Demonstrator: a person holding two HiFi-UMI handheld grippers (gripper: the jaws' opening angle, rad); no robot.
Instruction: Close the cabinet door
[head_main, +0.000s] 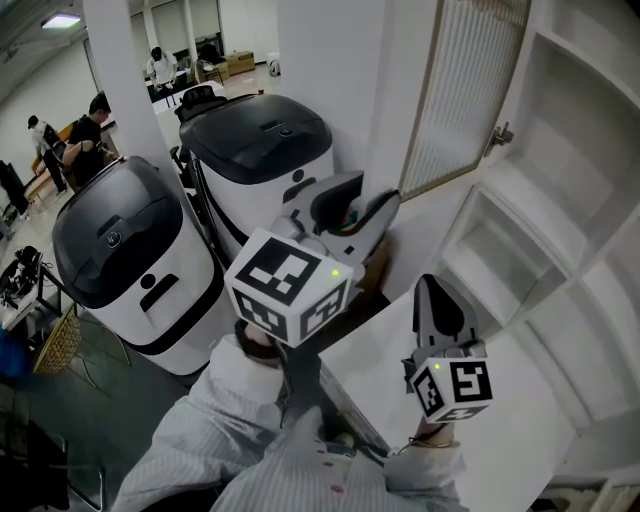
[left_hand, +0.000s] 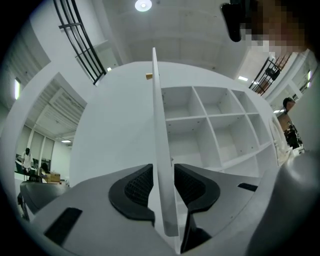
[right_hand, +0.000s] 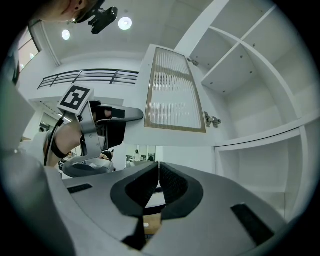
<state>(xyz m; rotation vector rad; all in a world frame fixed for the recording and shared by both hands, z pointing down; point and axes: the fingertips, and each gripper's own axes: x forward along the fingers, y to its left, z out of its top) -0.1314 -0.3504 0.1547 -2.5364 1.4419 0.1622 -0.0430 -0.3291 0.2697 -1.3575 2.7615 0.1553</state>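
The cabinet door (head_main: 470, 90), white-framed with a ribbed glass pane, stands swung out from the white shelved cabinet (head_main: 560, 180). My left gripper (head_main: 362, 200) reaches up to the door's lower free corner. In the left gripper view the door's thin edge (left_hand: 156, 110) runs between the jaws of the left gripper (left_hand: 162, 172). The pads stand close on both sides, with a sliver of gap on the right. My right gripper (head_main: 432, 285) points up under the shelves, away from the door. Its jaws are shut on nothing in the right gripper view (right_hand: 158, 167), which also shows the door (right_hand: 172, 90).
Two white appliances with black lids (head_main: 265, 150) (head_main: 125, 250) stand left of and below the door. A white pillar (head_main: 120, 80) rises behind them. A hinge (head_main: 500, 135) joins door and cabinet. A white ledge (head_main: 520, 400) lies below the shelves. People (head_main: 90, 130) are far back left.
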